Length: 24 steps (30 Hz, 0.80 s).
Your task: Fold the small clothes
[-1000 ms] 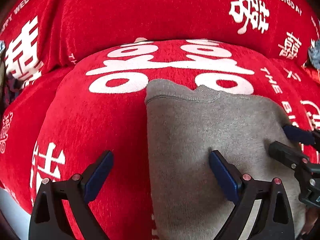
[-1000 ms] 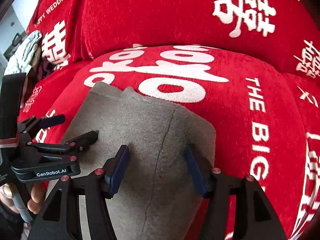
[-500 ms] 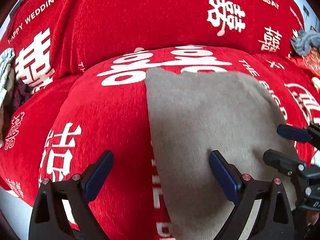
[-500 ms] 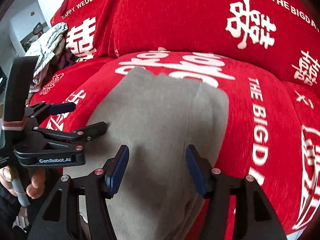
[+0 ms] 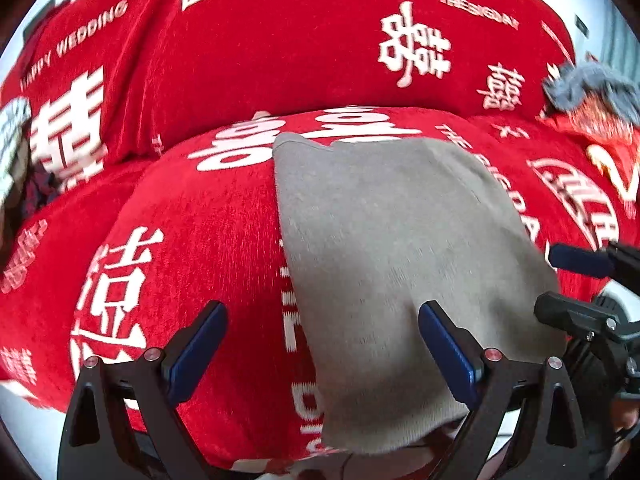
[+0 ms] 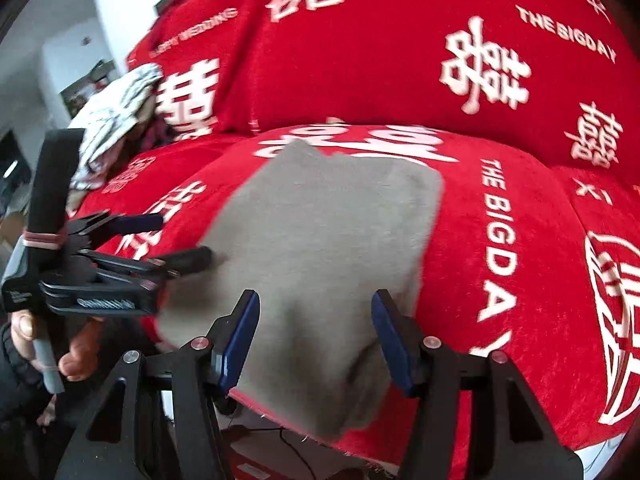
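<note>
You have one grey knit garment point(image 5: 384, 256) lying folded flat on the red seat cushion point(image 5: 200, 232) of the sofa, its near end drooping over the cushion's front edge. The knit is fine and soft, roughly rectangular, with a notched far edge.

Your two grippers sit at that near end. The left gripper point(image 5: 324, 344) has its fingers spread wide: one blue pad over bare red fabric, the other over the grey cloth, pinching nothing. The right gripper point(image 6: 314, 336) also has its fingers apart, both blue pads over the garment's hanging end, with nothing clamped between them.

The sofa cover is plush red velvet-like fabric printed with white Chinese characters and English lettering. Two other bundles show: a pale patterned cloth heap point(image 6: 116, 120) at the left end and a grey-blue knitted bundle point(image 5: 592, 88) at the right.
</note>
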Each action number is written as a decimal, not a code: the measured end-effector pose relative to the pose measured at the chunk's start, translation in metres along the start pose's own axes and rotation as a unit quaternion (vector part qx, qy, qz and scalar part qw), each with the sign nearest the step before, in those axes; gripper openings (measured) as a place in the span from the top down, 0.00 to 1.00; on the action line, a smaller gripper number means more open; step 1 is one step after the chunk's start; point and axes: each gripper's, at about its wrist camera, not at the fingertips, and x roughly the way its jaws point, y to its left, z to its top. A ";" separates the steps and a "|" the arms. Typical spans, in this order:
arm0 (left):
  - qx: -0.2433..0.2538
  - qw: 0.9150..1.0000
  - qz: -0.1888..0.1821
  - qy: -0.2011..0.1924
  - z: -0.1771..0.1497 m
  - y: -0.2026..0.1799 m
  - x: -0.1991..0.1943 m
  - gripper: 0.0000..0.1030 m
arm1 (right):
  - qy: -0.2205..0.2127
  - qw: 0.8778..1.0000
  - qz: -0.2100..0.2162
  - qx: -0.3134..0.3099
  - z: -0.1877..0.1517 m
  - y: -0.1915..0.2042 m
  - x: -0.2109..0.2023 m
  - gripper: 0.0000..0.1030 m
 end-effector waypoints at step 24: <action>-0.042 0.999 0.031 -0.004 -0.011 -0.011 -0.016 0.06 | 0.011 0.995 -0.093 0.023 -0.020 0.030 0.003 0.35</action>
